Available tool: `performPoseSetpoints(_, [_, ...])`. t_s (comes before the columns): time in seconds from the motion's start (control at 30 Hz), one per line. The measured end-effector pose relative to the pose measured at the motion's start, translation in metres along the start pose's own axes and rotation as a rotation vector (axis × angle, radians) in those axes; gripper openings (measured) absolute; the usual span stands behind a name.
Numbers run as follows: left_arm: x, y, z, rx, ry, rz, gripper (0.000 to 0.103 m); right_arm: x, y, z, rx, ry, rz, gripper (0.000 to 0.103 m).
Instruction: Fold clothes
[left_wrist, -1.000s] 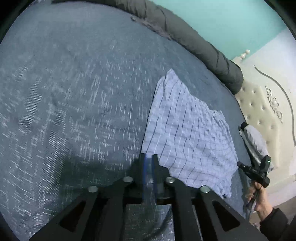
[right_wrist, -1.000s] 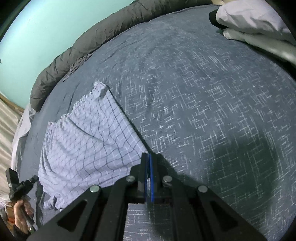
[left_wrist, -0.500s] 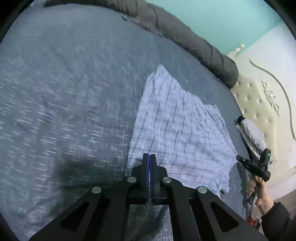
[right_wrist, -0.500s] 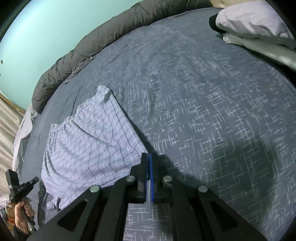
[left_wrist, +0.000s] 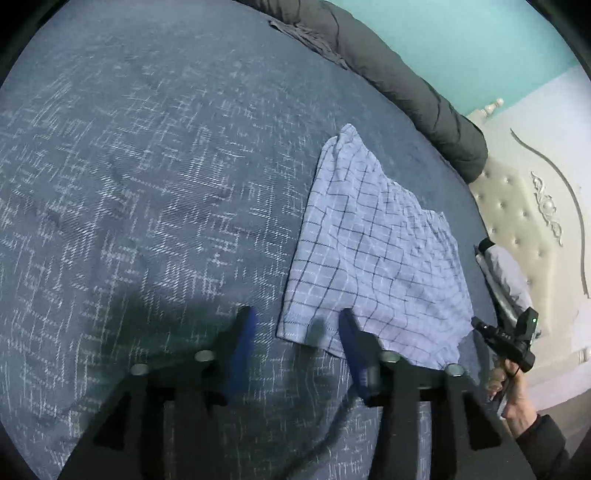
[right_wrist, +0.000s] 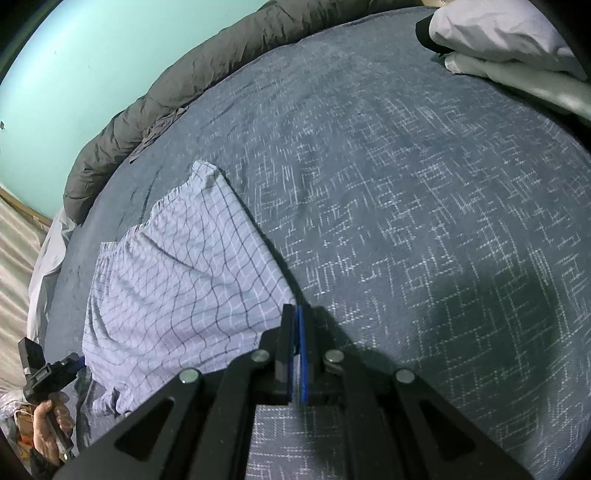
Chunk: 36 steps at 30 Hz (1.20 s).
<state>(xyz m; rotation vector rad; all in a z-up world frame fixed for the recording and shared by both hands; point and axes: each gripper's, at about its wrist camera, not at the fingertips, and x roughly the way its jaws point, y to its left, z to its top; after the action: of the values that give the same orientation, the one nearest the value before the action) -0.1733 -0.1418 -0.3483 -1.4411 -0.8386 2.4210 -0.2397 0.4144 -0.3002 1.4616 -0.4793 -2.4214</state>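
Checked pale-blue cotton shorts (left_wrist: 373, 251) are lying flat on the dark blue patterned bedspread (left_wrist: 147, 184), their long axis running from the near hem away to the gathered waistband at the far end. In the left wrist view, the left claw (left_wrist: 295, 328) is opening, its blue pads straddling the near left corner of the hem without pressing on it, so that corner is lying loose on the bed between the jaws. In the right wrist view, the right claw (right_wrist: 295, 321) is clenched, its tips sitting at the near right corner of the shorts (right_wrist: 177, 280); whether it is actually pinching cloth there cannot be told. Both claws are working along the near hem, one at each corner, with the garment stretching away from them toward the rolled grey duvet (left_wrist: 406, 85). Judging by this, a fold along the long axis would be carrying the near hem toward the far waistband.
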Motion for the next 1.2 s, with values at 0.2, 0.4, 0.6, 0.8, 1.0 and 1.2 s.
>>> performPoseSetpoints(0.2, [0.013,-0.006,0.002,0.034,0.003,0.017,0.047,0.000,0.001,-0.001,-0.004,0.000,-0.002,0.002])
performPoseSetpoints(0.4, [0.016,-0.013,-0.003,0.066,0.013,0.023,0.002,-0.001,0.003,-0.003,-0.008,-0.003,0.001,0.002])
performPoseSetpoints(0.6, [-0.022,-0.010,0.006,0.045,-0.079,0.018,0.002,-0.008,0.003,0.002,-0.014,-0.019,0.002,0.002])
performPoseSetpoints(0.8, [-0.018,0.011,0.007,-0.003,-0.048,0.041,0.002,0.003,0.004,0.001,-0.036,0.012,-0.035,0.002])
performPoseSetpoints(1.0, [0.004,0.017,0.007,-0.020,0.002,0.075,0.002,0.013,-0.003,-0.001,-0.020,0.026,-0.018,0.002])
performPoseSetpoints(1.2, [0.005,0.009,0.011,-0.018,0.015,0.103,0.003,0.004,-0.007,0.010,-0.018,0.037,0.003,0.021])
